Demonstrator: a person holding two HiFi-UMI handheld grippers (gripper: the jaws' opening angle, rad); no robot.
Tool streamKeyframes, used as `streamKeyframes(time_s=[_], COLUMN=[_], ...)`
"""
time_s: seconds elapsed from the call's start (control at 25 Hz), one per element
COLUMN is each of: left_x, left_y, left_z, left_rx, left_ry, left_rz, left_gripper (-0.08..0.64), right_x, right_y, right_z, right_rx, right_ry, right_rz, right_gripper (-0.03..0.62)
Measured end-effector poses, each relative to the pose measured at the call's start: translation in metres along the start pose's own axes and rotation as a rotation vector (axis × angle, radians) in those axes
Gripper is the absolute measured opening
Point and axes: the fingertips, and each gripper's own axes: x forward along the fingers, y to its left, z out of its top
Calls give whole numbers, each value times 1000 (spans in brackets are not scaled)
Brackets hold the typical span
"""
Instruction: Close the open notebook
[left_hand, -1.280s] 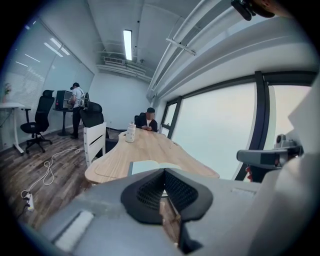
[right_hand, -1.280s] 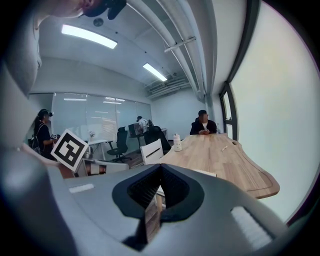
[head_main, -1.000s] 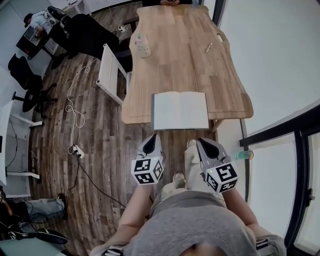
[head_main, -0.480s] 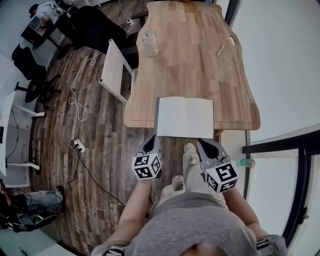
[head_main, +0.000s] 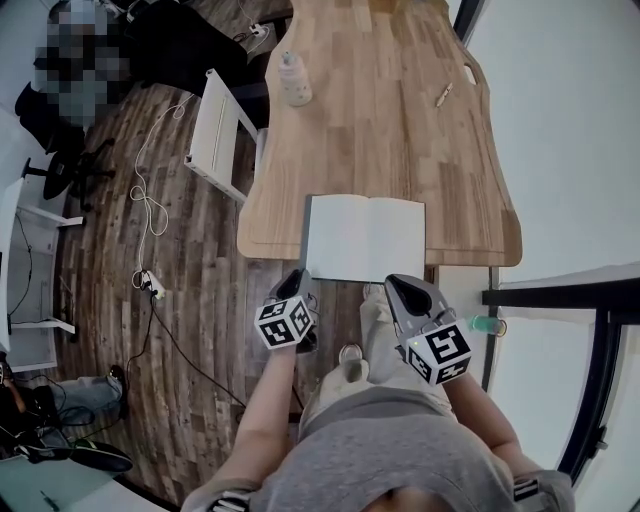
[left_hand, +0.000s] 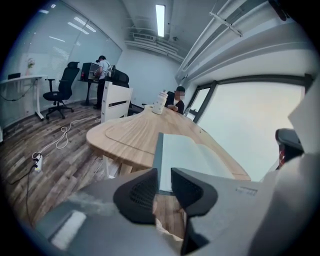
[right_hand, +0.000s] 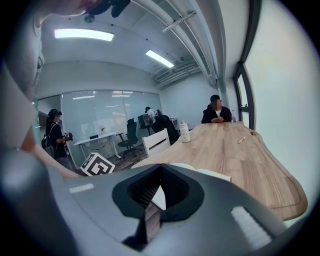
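Observation:
The open notebook (head_main: 365, 240) lies flat at the near edge of the wooden table (head_main: 380, 130), blank white pages up. In the left gripper view the notebook (left_hand: 192, 155) shows just beyond the jaws, its dark left cover edge in line with the gap. My left gripper (head_main: 293, 284) hangs before the notebook's near left corner; its jaws have just been opening and stand slightly apart with nothing between them. My right gripper (head_main: 397, 288) sits before the near right part of the notebook, off the table, its tips (right_hand: 160, 167) together and empty.
A white bottle (head_main: 290, 80) and a pen (head_main: 443, 95) lie farther up the table. A white chair (head_main: 218, 135) stands at the table's left side, with a cable (head_main: 145, 220) on the wood floor. A person sits at the table's far end (right_hand: 216, 112).
Both grippers have come closer to the notebook's near edge. The left gripper has dropped and rolled, its marker cube now looking smaller. The notebook has stayed open and in place.

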Motion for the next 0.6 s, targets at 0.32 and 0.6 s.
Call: streamKeyframes(time_s=[0.32, 0.6], left_x=[20, 28], left_y=[5, 13], left_z=[-8, -13], left_rx=[-27, -85], left_ry=[31, 42], left_rz=[5, -2], left_gripper=[138, 178], right_x=[3, 9], right_y=[-19, -23], right_z=[-6, -6], right_rx=[15, 18], right_ry=[21, 28], right_rz=[-3, 8], right_gripper=[2, 2])
